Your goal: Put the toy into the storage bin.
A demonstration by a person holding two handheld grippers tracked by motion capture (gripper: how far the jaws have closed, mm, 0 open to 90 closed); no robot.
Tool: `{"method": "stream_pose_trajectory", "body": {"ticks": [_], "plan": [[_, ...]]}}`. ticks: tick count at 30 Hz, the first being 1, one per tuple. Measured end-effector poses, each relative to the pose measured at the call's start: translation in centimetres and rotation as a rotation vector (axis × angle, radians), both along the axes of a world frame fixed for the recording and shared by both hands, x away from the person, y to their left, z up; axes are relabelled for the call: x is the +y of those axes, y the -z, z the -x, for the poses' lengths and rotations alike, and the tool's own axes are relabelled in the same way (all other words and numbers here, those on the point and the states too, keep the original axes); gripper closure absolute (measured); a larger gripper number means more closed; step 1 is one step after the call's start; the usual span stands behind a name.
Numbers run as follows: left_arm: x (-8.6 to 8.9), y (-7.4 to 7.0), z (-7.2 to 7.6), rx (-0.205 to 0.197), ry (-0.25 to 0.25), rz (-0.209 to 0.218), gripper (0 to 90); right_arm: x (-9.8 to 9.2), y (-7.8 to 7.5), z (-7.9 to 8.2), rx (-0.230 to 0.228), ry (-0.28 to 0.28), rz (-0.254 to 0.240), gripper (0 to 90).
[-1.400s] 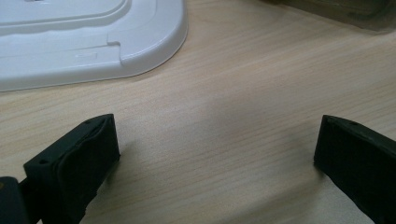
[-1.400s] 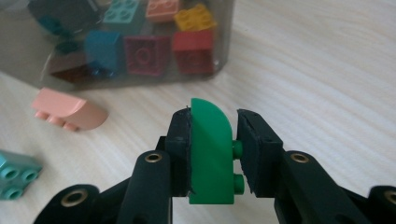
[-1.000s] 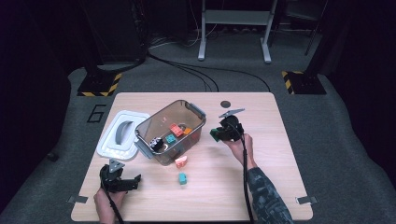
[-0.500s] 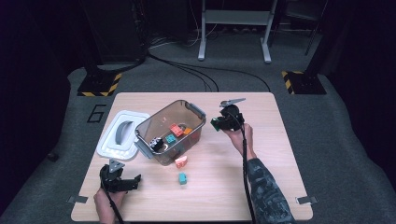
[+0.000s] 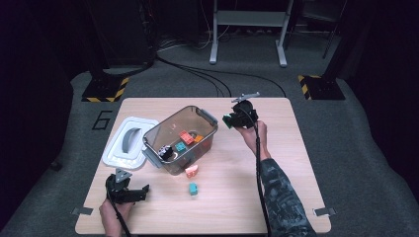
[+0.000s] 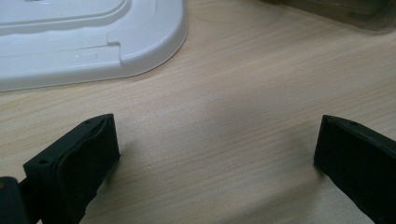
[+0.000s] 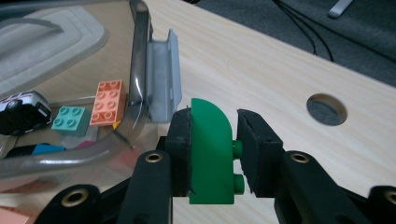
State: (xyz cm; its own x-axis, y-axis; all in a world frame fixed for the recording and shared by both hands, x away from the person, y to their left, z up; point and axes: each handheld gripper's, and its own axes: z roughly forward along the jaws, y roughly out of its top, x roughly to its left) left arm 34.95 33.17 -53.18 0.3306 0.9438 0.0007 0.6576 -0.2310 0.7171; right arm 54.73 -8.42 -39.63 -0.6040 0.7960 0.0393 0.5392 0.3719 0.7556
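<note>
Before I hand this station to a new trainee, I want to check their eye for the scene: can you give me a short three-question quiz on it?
1. True or false: the right tool is shut on a green brick.
2. What lies on the table left of the clear bin in the high view? A) a white lid B) a metal tray C) a folded cloth
3. How many loose bricks lie on the table in front of the bin, and what colours?

Key
1. True; its jaws press both sides of the brick.
2. A, the white lid.
3. Two: a pink-orange brick and a teal brick.
</note>
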Motion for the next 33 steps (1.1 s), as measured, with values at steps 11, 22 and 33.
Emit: {"method": "stream_pose_trajectory", "body": {"ticks": [11,22,33], "plan": [[-0.1,0.0,0.0,-0.005,-0.007,0.007,0.0,0.8,-2.5,-0.6,-0.048,-0.010,-0.012,67.0],[-0.1,0.0,0.0,-0.004,-0.006,0.007,0.0,3.2,-4.8,-0.3,-0.096,-0.056,-0.019,67.0],[0.1,0.0,0.0,0.005,0.007,-0.007,0.0,6.4,-4.6,0.7,-0.087,-0.155,0.000,67.0]]}}
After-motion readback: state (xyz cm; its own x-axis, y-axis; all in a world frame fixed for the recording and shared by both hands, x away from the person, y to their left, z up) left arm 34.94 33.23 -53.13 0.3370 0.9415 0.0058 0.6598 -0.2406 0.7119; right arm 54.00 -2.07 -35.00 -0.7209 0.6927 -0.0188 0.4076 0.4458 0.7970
